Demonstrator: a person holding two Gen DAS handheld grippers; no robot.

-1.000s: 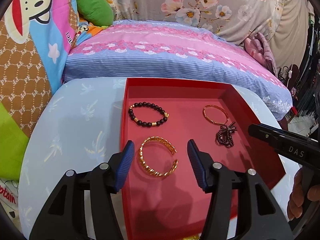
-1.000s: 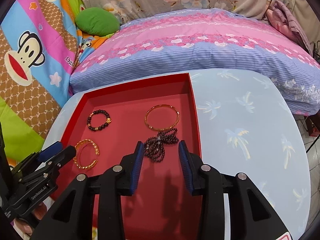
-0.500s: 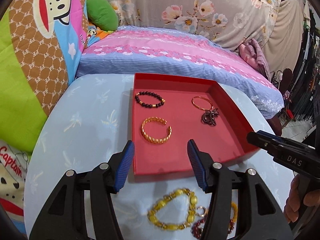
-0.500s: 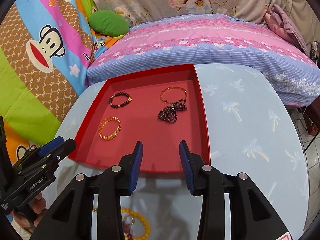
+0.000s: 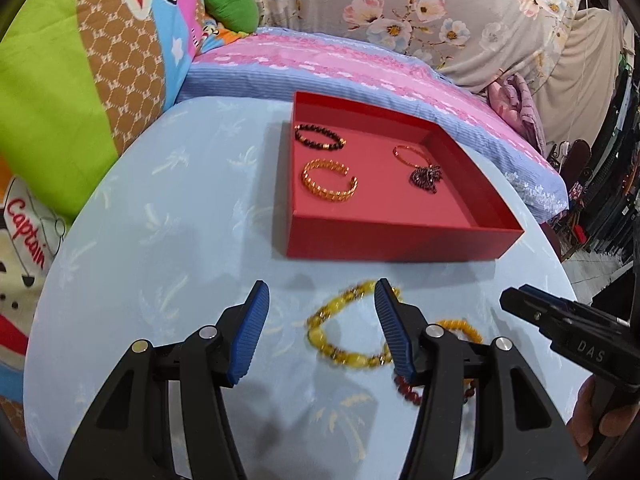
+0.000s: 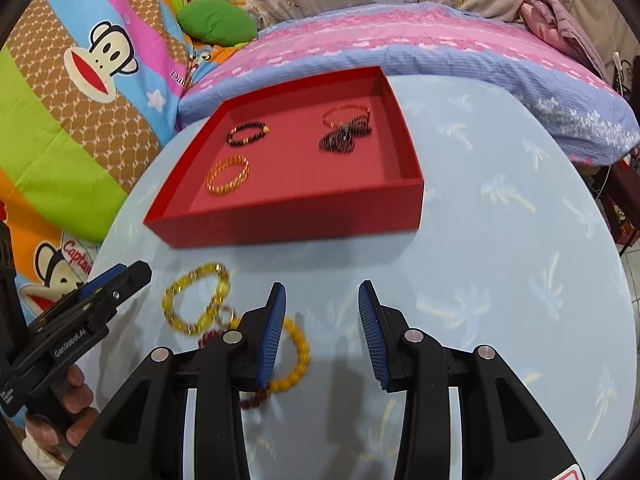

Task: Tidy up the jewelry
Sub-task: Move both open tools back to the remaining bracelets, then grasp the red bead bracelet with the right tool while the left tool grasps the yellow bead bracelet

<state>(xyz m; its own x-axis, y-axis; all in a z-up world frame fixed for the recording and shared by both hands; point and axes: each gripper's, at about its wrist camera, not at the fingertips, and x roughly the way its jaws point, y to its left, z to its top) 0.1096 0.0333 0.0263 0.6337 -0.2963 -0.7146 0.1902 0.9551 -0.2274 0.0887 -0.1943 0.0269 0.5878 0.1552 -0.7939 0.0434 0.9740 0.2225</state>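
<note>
**Both grippers back off the tray toward the loose bracelets**

While four pieces already lie in the red tray point(image 5: 384, 246), both grippers have pulled back from over it in the last second and now hang above the near part of the table point(image 5: 160, 216), where the unsorted jewelry waits. A second ago the left gripper point(image 5: 322, 328) framed the gold cuff point(image 5: 329, 181) inside the tray; now its fingers stand wide apart and empty around the yellow bead bracelet point(image 5: 344, 336), which lies just in front of the tray's near wall. The right gripper point(image 6: 322, 330) is likewise open and holds nothing; its left finger covers part of the orange bead bracelet point(image 6: 298, 356), with the dark red bracelet point(image 6: 254, 398) touching it beneath.

Inside the tray nothing seems to have shifted: the black bead bracelet point(image 5: 320, 140) sits near the far left corner, the gold cuff in front of it, and the thin gold bangle point(image 5: 410, 155) with the dark bead cluster point(image 5: 426, 178) against it toward the right wall.

I judge the placing step finished and a new pick beginning. The yellow bracelet looks the likeliest target for the left gripper. Its beads are blurred, so its exact lie is unclear; the three loose pieces touch or overlap, and lifting one could drag another.
</note>
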